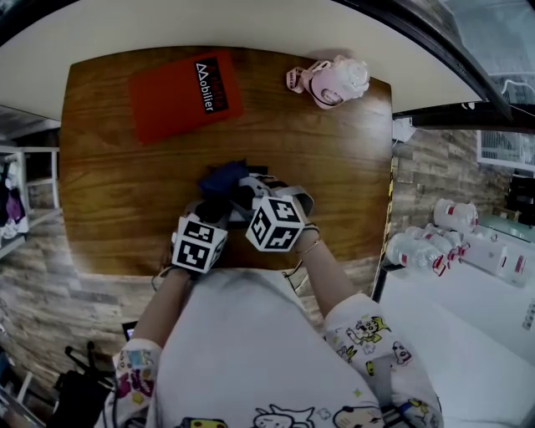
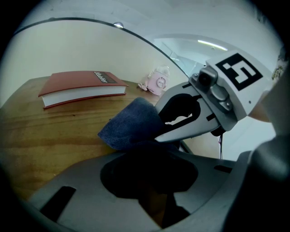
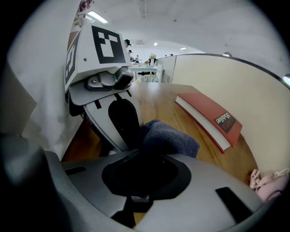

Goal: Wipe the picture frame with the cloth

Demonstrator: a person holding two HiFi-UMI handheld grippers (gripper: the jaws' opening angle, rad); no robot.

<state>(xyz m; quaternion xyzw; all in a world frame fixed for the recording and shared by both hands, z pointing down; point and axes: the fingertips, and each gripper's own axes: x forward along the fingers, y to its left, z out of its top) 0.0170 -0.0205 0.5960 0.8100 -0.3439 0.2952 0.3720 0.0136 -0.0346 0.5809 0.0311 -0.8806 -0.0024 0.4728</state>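
The right gripper [image 2: 157, 127] was clamped on the cloth [image 2: 131, 124]. In the left gripper view its two grey fingers [image 2: 186, 131] narrowed to a tip on the cloth's right edge. In its own view the dark blue fold rose straight out of its mouth.

The left gripper [image 1: 213, 207] sat just beside it, with its jaws part-way apart around a dark mass that filled the gap. The cloth's lower fold ran into that shadow. Whether the pads pressed on the cloth or on something beneath it could not be told. One black pad [image 3: 122, 118] of the left gripper lay against the cloth's side. The picture frame could not be made out in any view.

The cloth was bunched over the middle of the wooden table [image 1: 117, 201], close to its near edge, where both grippers met. A red book [image 1: 184, 96] lay flat toward the far left corner with its cover up. A small pink trinket [image 1: 330, 81] stood at the far right corner. Both were well apart from the cloth.

Beyond the far edge ran a curved cream wall [image 1: 209, 25]. A wood-plank floor [image 1: 33, 284] showed on either side of the table. To the right, white bottles [image 1: 426, 247] with red marks were clustered by a white surface [image 1: 468, 334]. The person's white, cartoon-printed sleeves [image 1: 368, 330] reached in from the near edge.
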